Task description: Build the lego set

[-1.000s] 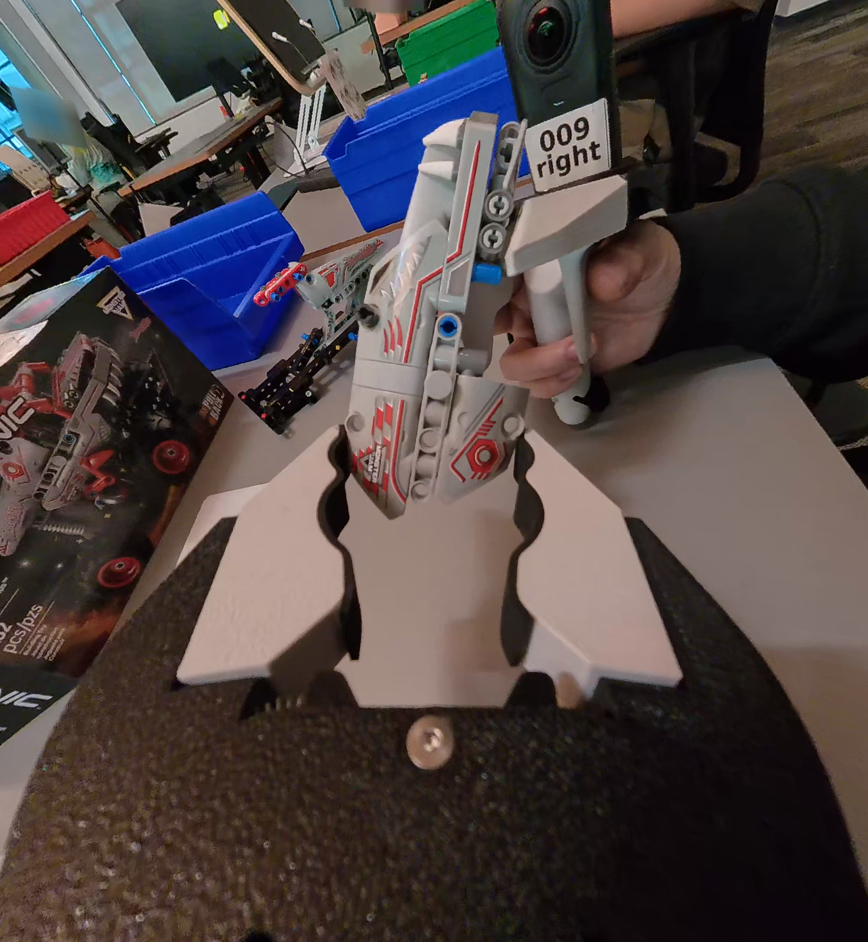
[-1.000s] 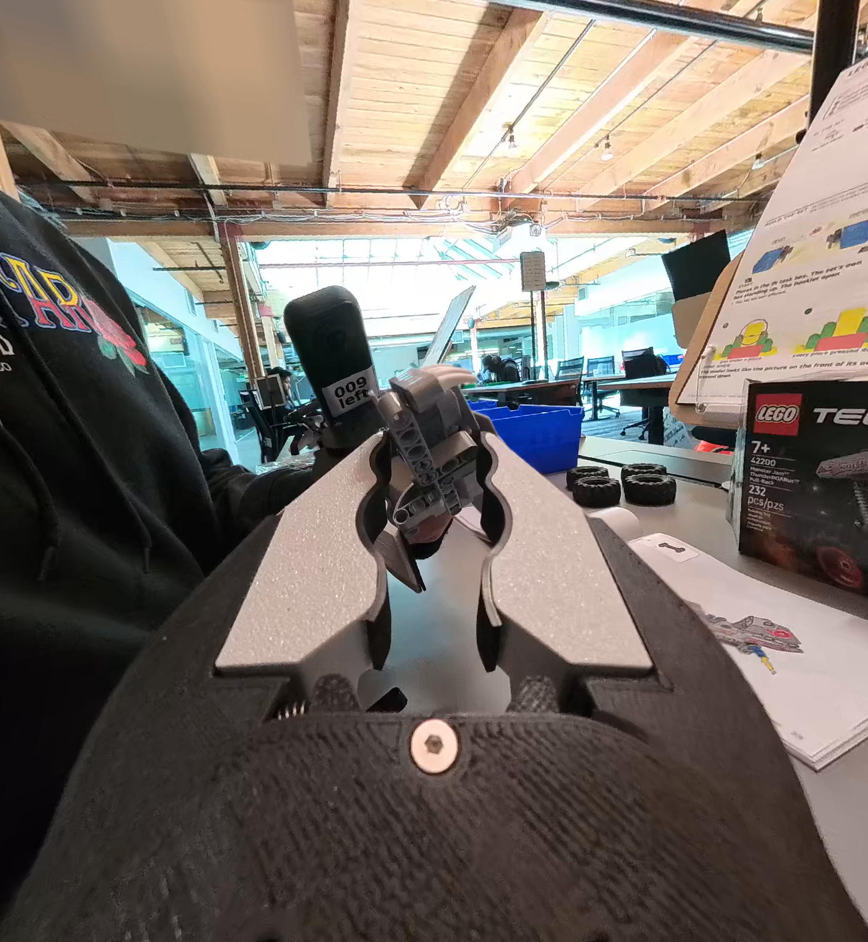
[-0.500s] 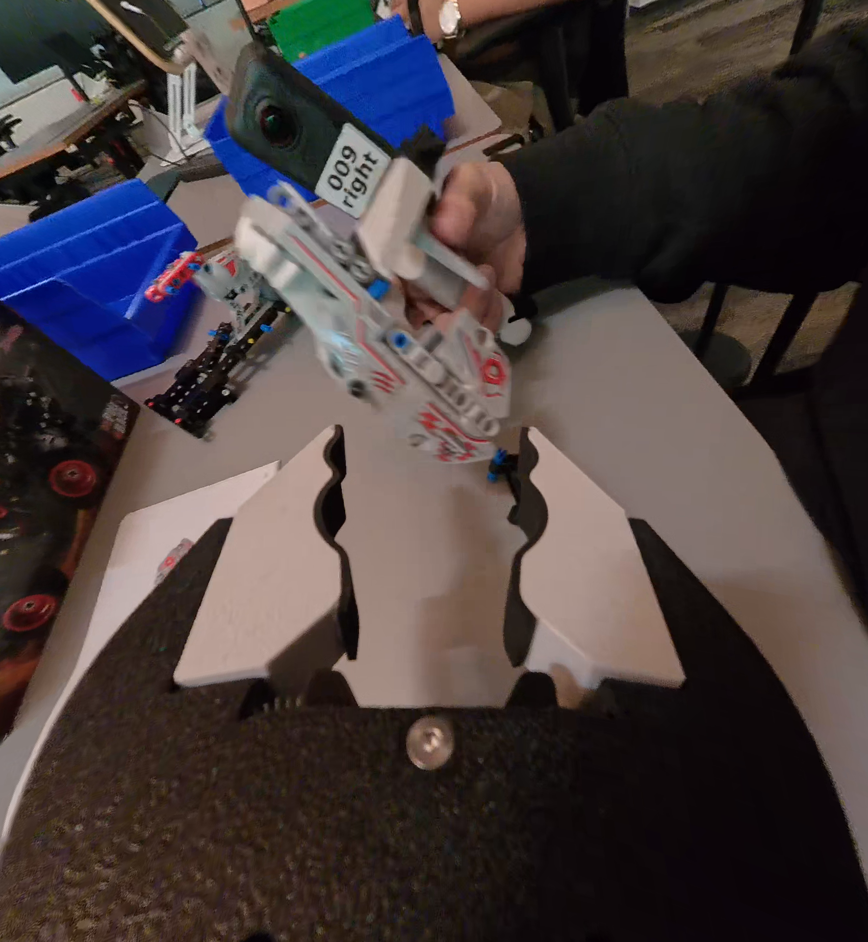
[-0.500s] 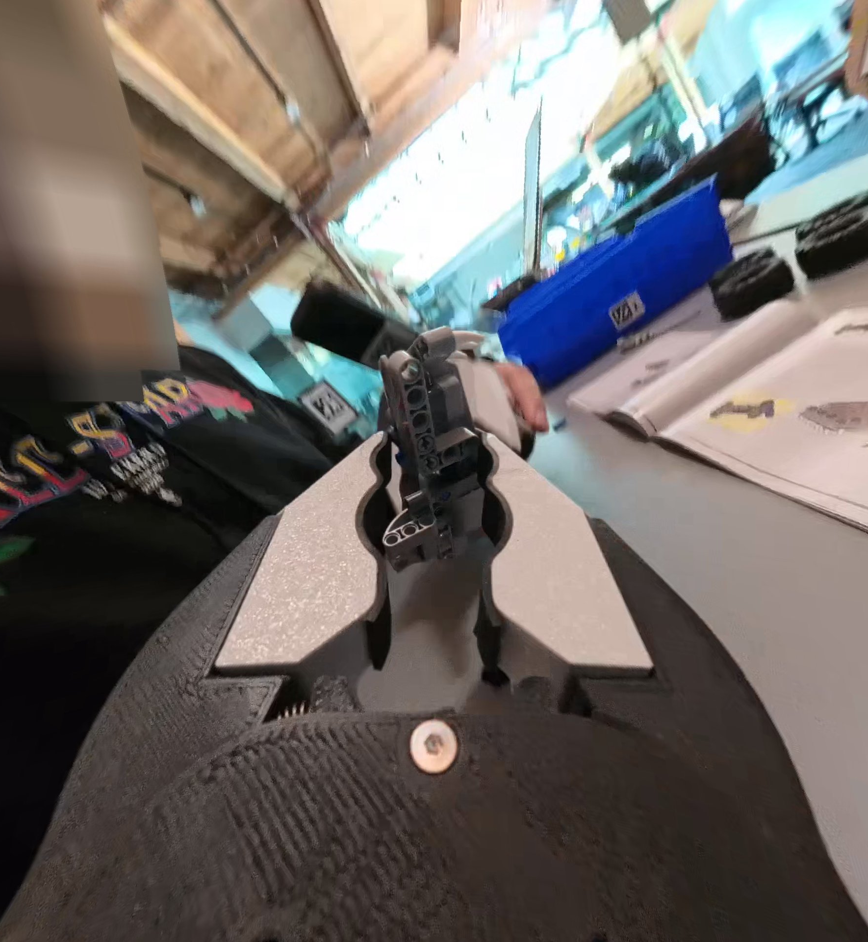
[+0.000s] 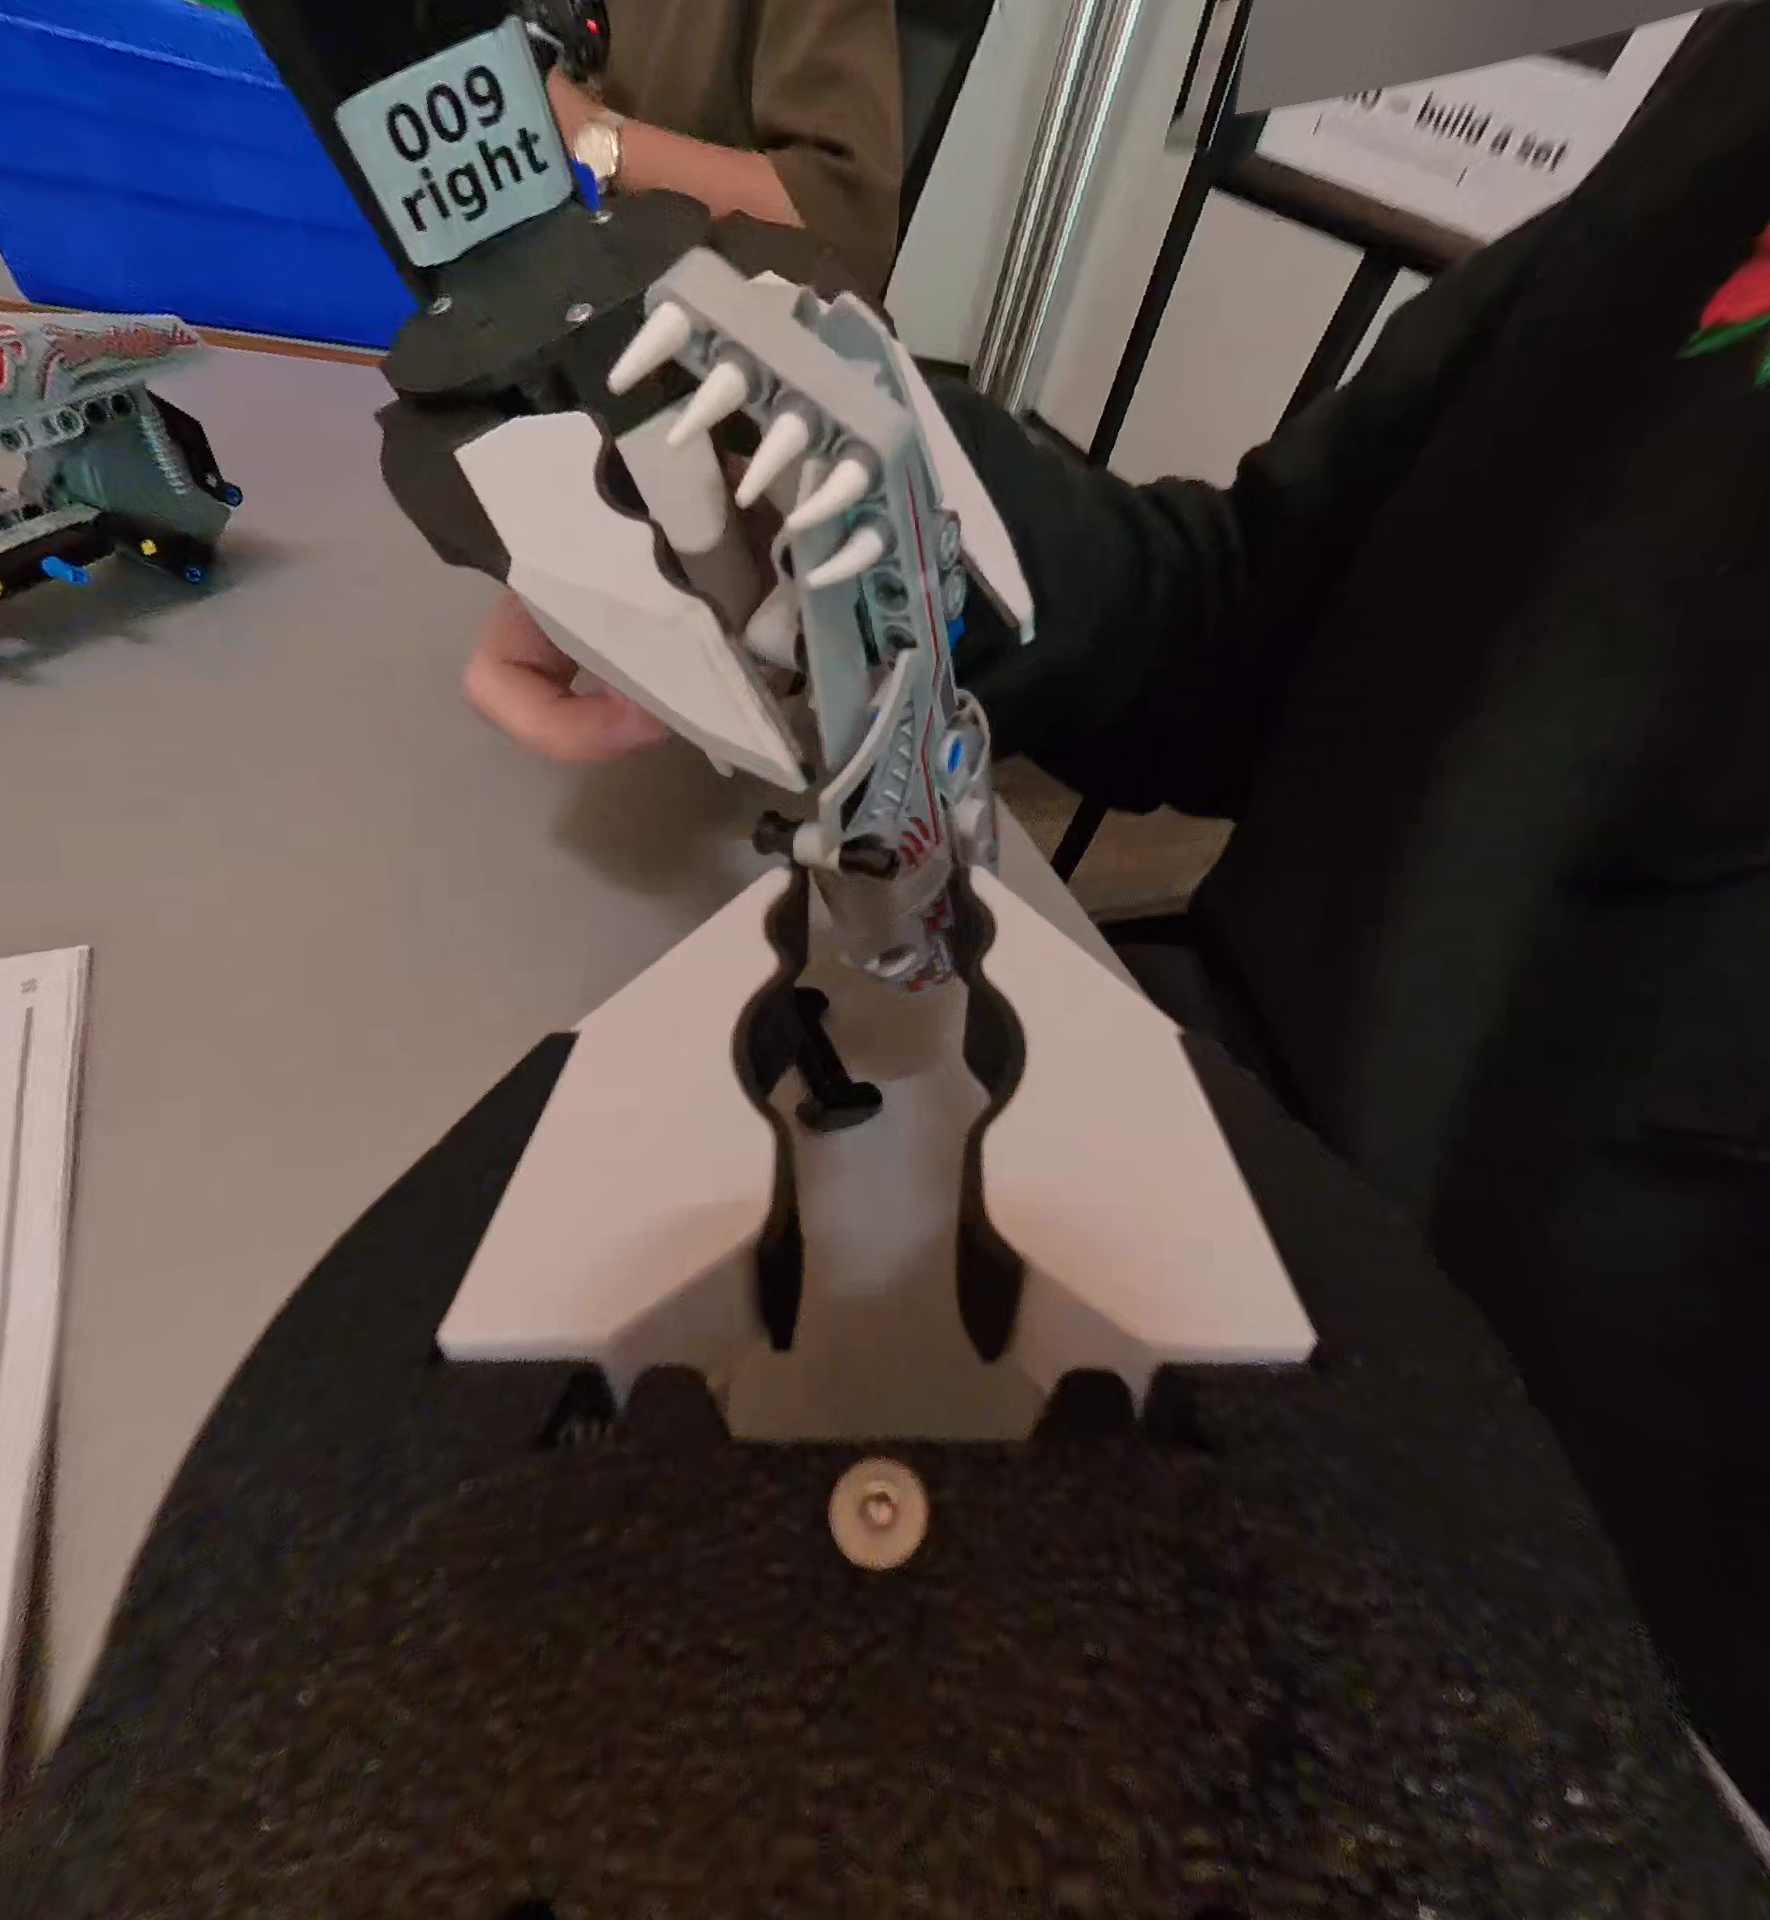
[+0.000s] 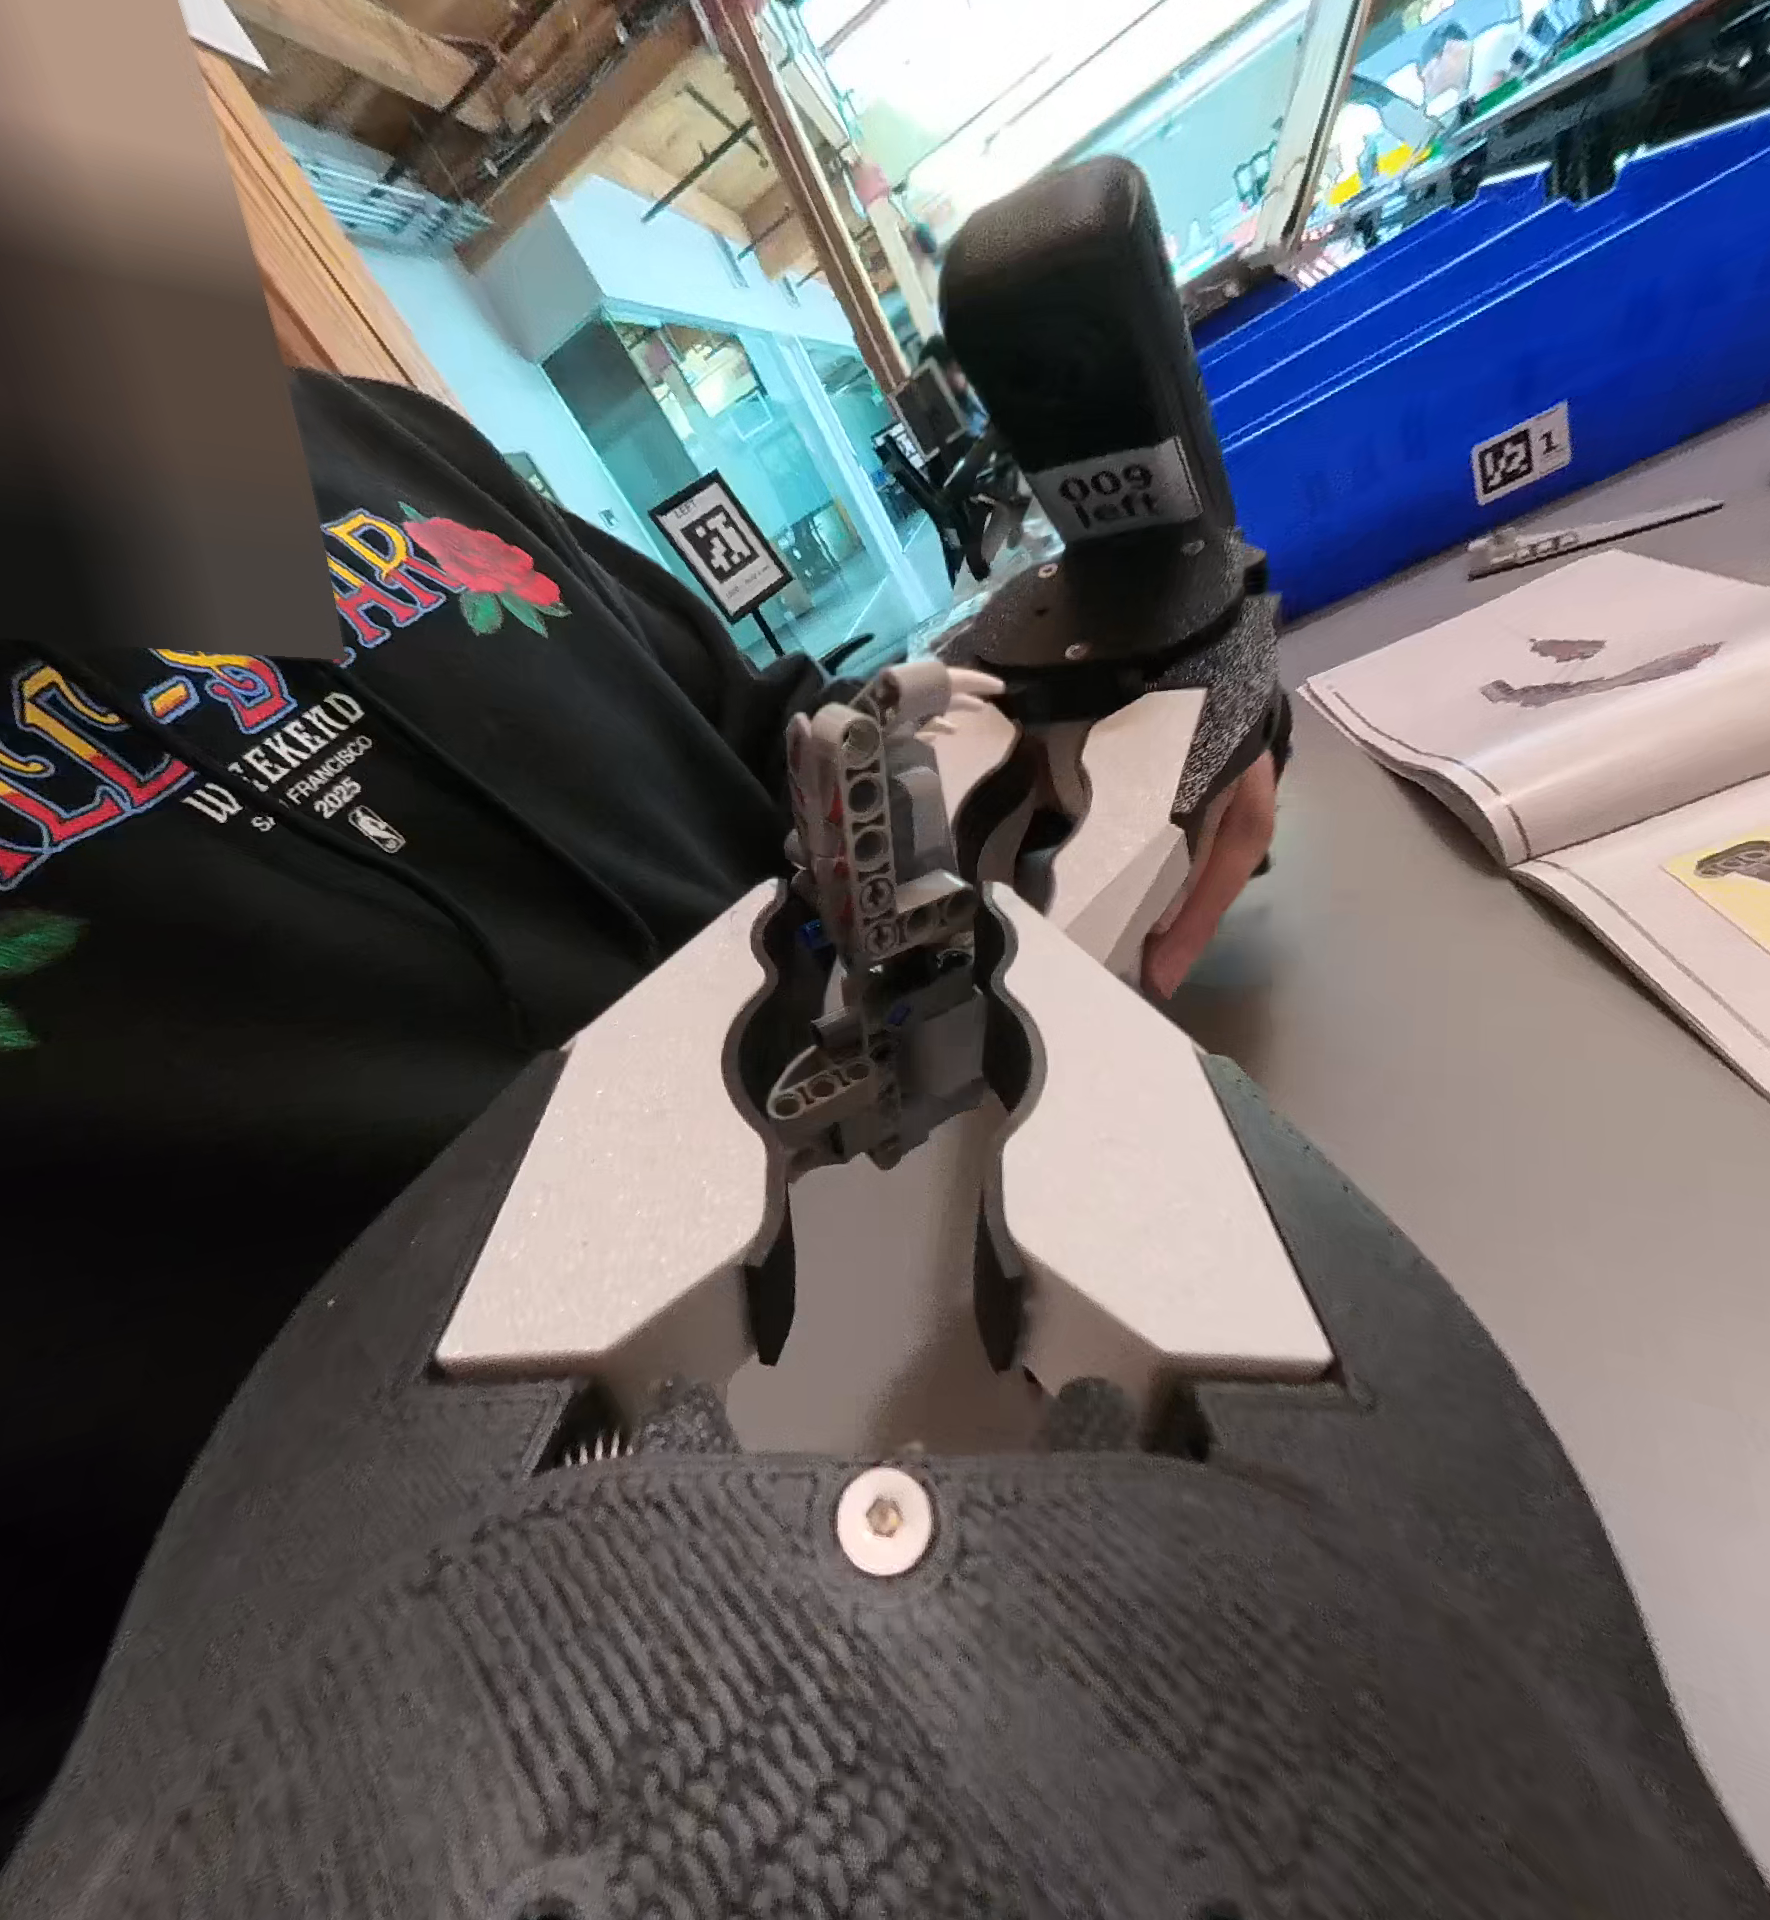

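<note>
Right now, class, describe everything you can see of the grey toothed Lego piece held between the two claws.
The toothed Lego piece is a long, narrow assembly of light grey plastic beams and panels with red markings, blue pins and a row of white pointed teeth along one edge. It stands tilted above the grey table. The right claw is shut on its upper part; its lower end sits between the left claw's fingertips.

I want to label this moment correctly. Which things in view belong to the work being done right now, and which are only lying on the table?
In use:
- grey toothed assembly, gripped by right gripper
- left gripper, closed on its lower end
- black pin

Lying about:
- truck chassis
- open instruction booklet
- blue bin
</note>
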{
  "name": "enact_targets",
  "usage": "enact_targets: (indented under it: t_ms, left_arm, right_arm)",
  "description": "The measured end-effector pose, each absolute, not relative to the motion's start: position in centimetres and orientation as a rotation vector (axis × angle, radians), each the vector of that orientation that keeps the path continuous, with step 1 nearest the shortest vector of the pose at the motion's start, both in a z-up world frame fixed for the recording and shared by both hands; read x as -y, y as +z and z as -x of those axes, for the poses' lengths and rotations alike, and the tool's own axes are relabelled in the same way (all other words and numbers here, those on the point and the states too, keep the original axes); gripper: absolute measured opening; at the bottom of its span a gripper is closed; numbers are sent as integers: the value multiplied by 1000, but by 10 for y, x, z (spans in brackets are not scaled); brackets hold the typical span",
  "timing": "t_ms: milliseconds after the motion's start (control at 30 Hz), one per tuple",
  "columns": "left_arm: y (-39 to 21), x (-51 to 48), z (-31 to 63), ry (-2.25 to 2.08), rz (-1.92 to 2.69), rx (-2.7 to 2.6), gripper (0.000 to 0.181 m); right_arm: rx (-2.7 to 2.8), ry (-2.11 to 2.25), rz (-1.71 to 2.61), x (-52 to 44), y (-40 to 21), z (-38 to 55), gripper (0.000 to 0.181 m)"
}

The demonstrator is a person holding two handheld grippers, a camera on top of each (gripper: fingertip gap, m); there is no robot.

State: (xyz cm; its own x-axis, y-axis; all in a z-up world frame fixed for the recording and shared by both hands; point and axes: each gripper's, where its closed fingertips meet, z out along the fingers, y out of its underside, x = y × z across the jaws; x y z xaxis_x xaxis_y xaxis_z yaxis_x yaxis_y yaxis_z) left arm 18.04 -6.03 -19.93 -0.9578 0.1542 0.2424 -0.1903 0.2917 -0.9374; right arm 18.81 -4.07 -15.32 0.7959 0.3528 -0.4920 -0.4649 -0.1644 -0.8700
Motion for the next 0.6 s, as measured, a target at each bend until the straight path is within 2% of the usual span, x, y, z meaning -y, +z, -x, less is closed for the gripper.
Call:
enact_targets:
  t_ms: [33, 133, 267, 433, 467, 533, 600]
  left_arm:
    - [-199, 60, -182, 1725, -63, 2255, 21]
    - [-196, 56, -184, 1765, -138, 2176, 12]
    - [-184, 52, -195, 1890, -262, 2072, 12]
    - [-156, 38, -225, 2140, -543, 1824, 12]
    - [-150, 35, -231, 2203, -608, 1751, 12]
    - [-139, 29, -242, 2282, -724, 1573, 12]
    - [-133, 25, -249, 2320, -809, 1413, 12]
  right_arm:
    - [-102, 708, 1582, 41, -153, -190, 32]
    - [-158, 686, 1563, 43, -153, -201, 45]
    - [-211, 688, 1477, 47, -145, -211, 45]
    - [-351, 497, 1492, 53, -160, -234, 61]
    - [-384, 458, 1467, 52, -160, -239, 60]
    - [-430, 454, 1394, 45, -155, -240, 44]
    - [-455, 483, 1341, 36, -150, -237, 41]
